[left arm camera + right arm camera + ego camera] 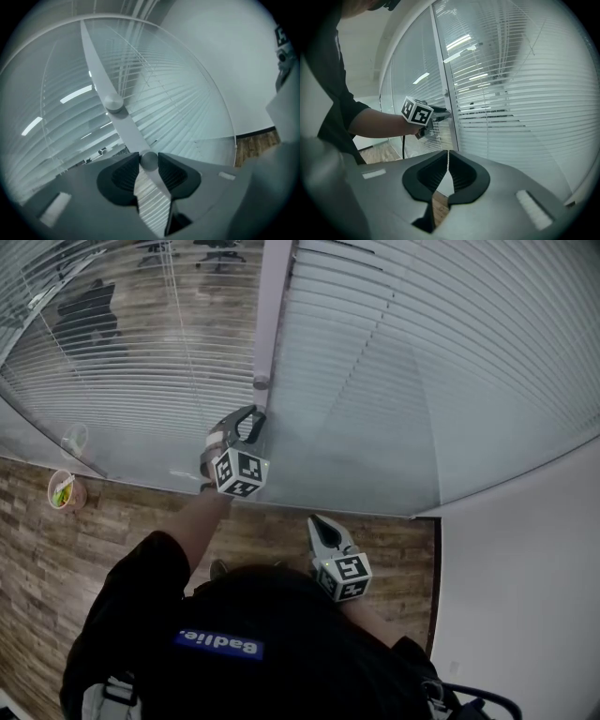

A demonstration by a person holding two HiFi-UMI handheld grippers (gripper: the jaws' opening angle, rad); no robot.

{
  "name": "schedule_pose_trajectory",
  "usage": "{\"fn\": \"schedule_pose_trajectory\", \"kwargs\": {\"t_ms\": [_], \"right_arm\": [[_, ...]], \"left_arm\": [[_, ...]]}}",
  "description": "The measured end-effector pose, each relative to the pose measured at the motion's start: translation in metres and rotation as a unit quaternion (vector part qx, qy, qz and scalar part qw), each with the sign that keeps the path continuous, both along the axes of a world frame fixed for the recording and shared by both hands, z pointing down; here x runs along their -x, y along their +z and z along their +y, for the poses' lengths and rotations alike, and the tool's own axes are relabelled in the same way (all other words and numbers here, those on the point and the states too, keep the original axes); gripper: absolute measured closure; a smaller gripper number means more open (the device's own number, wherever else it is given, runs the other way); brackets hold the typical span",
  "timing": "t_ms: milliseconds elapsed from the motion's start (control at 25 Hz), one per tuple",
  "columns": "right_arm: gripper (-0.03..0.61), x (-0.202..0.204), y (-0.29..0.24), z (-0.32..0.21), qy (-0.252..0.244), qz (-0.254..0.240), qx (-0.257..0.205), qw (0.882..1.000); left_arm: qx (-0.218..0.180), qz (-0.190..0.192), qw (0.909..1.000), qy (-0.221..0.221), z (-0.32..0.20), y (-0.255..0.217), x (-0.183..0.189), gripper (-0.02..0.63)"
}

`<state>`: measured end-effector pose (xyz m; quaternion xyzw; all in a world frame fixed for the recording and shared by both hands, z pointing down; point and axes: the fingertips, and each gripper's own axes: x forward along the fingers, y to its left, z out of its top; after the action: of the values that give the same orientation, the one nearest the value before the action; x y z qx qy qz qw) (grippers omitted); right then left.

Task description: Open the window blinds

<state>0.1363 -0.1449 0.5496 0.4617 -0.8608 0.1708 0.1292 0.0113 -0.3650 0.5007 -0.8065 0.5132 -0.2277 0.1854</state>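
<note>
White slatted blinds [422,371] hang behind glass panes on both sides of a grey upright frame post [273,306]. My left gripper [255,418] is at the post and shut on a small round knob [149,161], which sits squeezed between its pads. A second knob [113,102] sits higher on the post [93,61]. From the right gripper view, the left gripper [443,114] reaches to the post at arm's length. My right gripper [319,521] hangs lower, away from the glass, and its jaws [448,154] are shut with nothing between them.
The glass wall meets a white wall [525,587] at the right. Wood flooring [281,540] runs along its base. A small cup [66,489] and a clear cup [75,439] sit low at the left. Office chairs show beyond the glass.
</note>
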Motion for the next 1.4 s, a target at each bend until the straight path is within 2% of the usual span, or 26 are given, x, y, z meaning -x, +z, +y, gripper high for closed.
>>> {"fn": "schedule_pose_trajectory", "kwargs": {"t_ms": [160, 320, 560, 800, 1000, 1200, 1320, 1400], "right_arm": [[0.566, -0.0006, -0.0006, -0.0002, 0.003, -0.001, -0.001, 1.0], [0.566, -0.0015, 0.0002, -0.0019, 0.007, -0.003, -0.002, 1.0], [0.566, -0.0013, -0.001, -0.0015, 0.009, -0.007, -0.002, 1.0], [0.566, -0.0021, -0.0009, -0.0012, 0.011, -0.009, -0.002, 1.0], [0.566, -0.0007, -0.0009, -0.0012, 0.008, -0.012, 0.0, 1.0], [0.566, 0.0007, -0.0008, -0.0023, 0.005, -0.011, 0.001, 1.0], [0.561, 0.0029, -0.0005, -0.0023, 0.002, -0.011, 0.001, 1.0], [0.557, 0.0044, 0.0007, -0.0027, -0.001, -0.014, 0.004, 1.0]], "left_arm": [[0.031, 0.078, 0.9964, -0.012, -0.0008, -0.0007, 0.0018, 0.492], [0.057, 0.15, 0.9867, -0.025, -0.0032, -0.0007, 0.0036, 0.492], [0.079, 0.195, 0.9772, -0.03, -0.0036, -0.0034, 0.0051, 0.492], [0.11, 0.248, 0.9616, -0.04, -0.0011, -0.0094, 0.0069, 0.492], [0.122, 0.266, 0.9553, -0.042, -0.0024, -0.0062, 0.0082, 0.492], [0.124, 0.268, 0.9546, -0.04, -0.0024, -0.0078, 0.0077, 0.491], [0.126, 0.257, 0.9576, -0.031, -0.0033, -0.0043, 0.0082, 0.483], [0.121, 0.234, 0.9645, -0.023, -0.0041, -0.004, 0.008, 0.476]]}}
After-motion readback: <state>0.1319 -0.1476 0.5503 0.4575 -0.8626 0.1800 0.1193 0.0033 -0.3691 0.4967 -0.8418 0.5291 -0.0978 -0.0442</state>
